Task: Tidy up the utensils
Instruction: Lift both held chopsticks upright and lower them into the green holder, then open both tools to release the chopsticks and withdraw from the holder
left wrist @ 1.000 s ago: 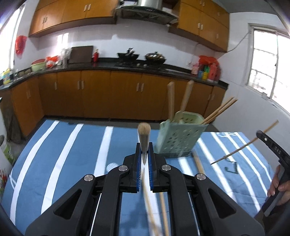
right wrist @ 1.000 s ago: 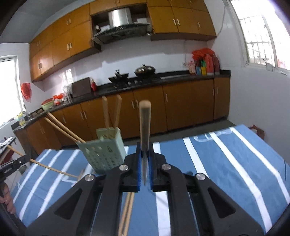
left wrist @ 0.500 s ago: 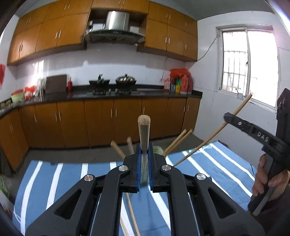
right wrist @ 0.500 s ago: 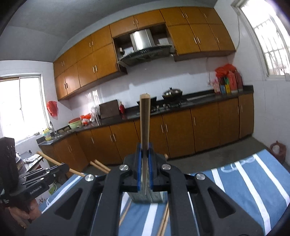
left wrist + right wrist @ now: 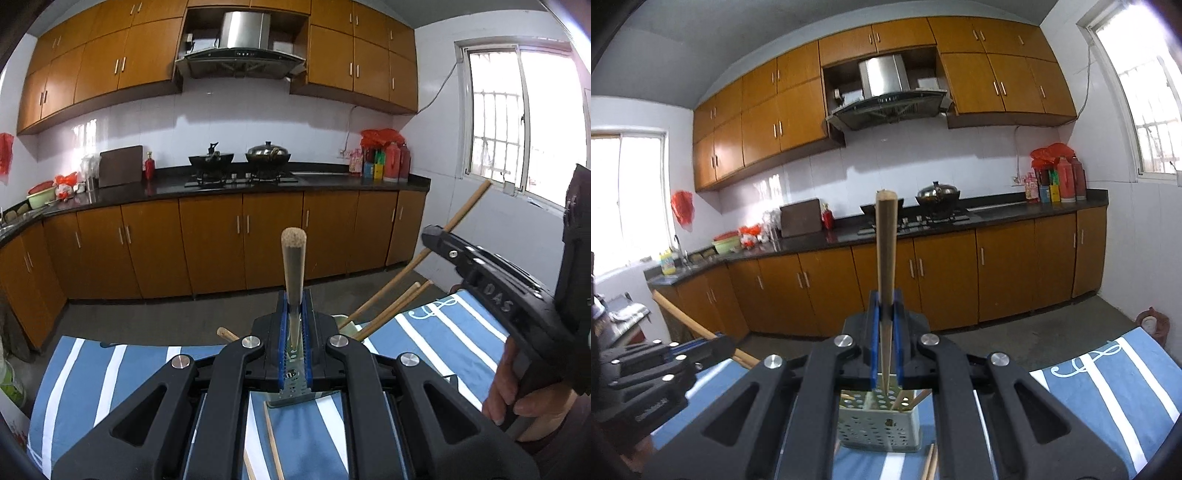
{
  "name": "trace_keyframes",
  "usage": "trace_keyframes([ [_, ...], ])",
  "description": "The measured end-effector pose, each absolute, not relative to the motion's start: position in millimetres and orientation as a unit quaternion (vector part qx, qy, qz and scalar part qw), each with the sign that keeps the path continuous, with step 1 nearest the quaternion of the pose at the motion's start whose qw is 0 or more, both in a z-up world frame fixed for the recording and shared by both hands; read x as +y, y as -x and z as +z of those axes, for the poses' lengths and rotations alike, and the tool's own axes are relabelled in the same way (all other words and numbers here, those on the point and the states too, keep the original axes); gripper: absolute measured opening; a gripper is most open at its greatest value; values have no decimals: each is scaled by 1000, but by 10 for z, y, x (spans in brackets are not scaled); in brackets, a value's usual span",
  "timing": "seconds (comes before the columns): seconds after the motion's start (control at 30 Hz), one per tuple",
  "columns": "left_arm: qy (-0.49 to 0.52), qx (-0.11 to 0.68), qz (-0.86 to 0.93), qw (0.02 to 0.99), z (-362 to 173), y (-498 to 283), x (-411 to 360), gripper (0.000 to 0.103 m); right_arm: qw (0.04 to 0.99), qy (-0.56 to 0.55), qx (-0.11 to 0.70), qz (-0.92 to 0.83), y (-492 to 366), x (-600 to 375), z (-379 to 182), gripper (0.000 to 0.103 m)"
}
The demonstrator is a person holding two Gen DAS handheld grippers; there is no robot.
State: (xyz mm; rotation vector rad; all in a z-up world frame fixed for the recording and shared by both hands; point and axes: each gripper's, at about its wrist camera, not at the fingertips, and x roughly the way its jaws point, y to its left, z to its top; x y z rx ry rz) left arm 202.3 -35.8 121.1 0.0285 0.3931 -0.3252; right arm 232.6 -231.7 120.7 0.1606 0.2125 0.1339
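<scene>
Right wrist view is showing each gripper's fingers pinching one chopstick above the green holder, which is already holding some, while others are lying on the counter.

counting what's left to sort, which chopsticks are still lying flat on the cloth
The two thin wooden chopsticks lying flat on the blue striped cloth, in front of the pale green perforated holder; the others stand in it or are clamped in tongs.

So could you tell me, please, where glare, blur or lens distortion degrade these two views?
Left wrist view: the barred window is blown out, and the orange-brown wooden cabinets bow from fisheye. Right wrist view: both windows glare white, and the wooden chopstick held close looks soft.
</scene>
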Motion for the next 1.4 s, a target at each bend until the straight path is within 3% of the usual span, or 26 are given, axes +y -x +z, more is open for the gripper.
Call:
trace_keyframes([
  [0.43,-6,206,-153,966,1039,-2271,-429,7,984,-78,148,65,-2620,-2234,932,9],
  [0.57,7,204,-151,967,1081,-2235,-393,8,984,-86,144,67,-2520,-2267,906,33],
  [0.7,15,195,-147,970,1172,-2189,-347,15,984,-94,135,66,-2423,-2336,941,34],
  [1.0,32,162,-141,976,1303,-1849,-126,15,985,-116,121,46,-1936,-2625,912,34],
  [1.1,36,173,-134,975,1190,-1744,-17,15,981,-118,152,29,-1817,-2723,666,34],
  [1.3,24,245,-98,964,573,-1684,212,15,948,-129,291,17,-1895,-2752,-197,33],
  [1.4,18,289,-77,954,219,-1711,289,15,918,-141,369,35,-1967,-2666,-669,26],
])
